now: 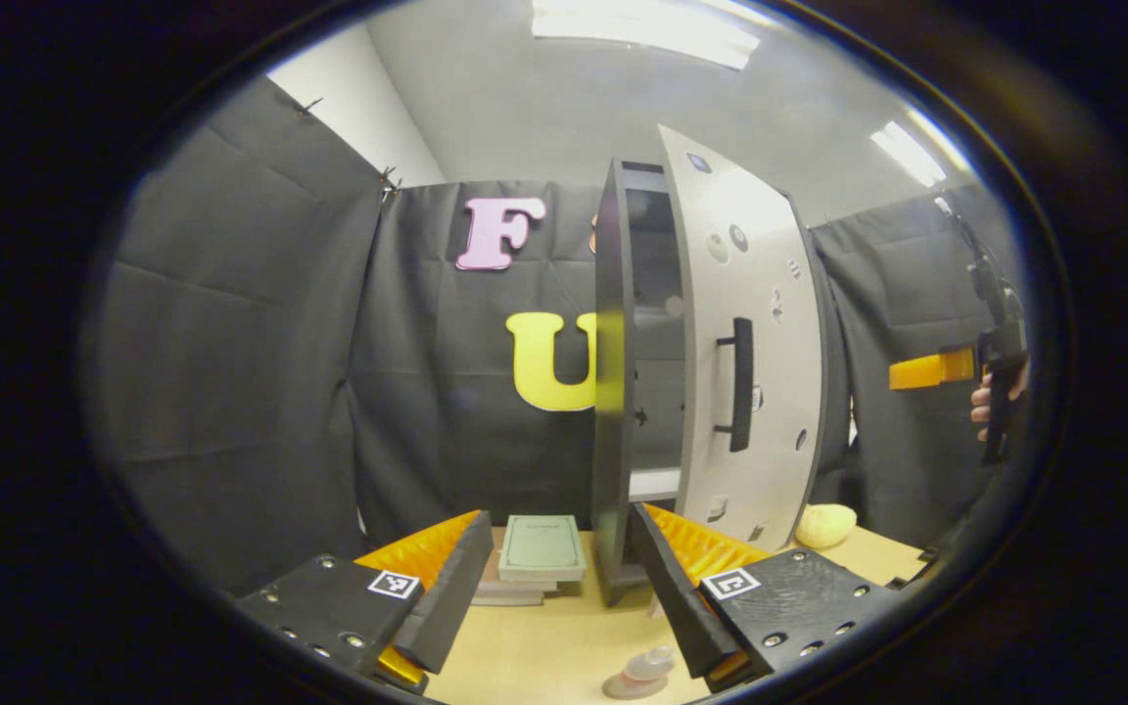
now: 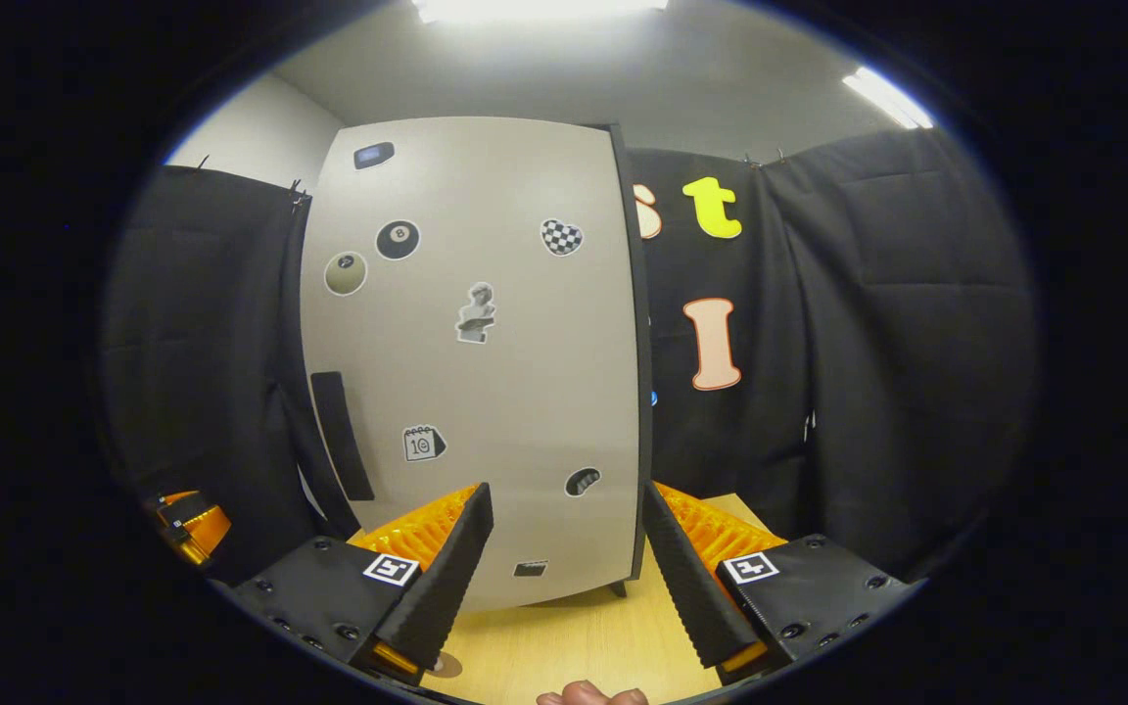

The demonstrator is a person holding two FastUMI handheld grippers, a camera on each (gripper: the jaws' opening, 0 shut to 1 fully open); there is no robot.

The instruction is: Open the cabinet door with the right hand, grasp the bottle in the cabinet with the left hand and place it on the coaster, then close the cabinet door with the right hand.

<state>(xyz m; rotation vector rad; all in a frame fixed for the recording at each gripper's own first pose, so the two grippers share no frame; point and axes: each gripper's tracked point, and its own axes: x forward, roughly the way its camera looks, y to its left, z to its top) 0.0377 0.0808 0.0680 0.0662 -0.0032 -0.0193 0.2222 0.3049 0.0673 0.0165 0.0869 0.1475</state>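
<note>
The grey cabinet stands on the table with its pale, sticker-covered door swung partly open; a dark bar handle is on the door. Through the gap I see shelves inside. My left gripper is open in front of the cabinet's edge, holding nothing. Low between its fingers a small clear bottle stands on a pinkish round coaster, partly cut off. My right gripper is open, facing the door from a short distance, right of the handle. It also appears far right, in a hand.
A green book lies on a stack left of the cabinet. A yellow rounded object sits on the wooden table behind the door. A fingertip pokes in at the bottom edge. The left gripper shows low left.
</note>
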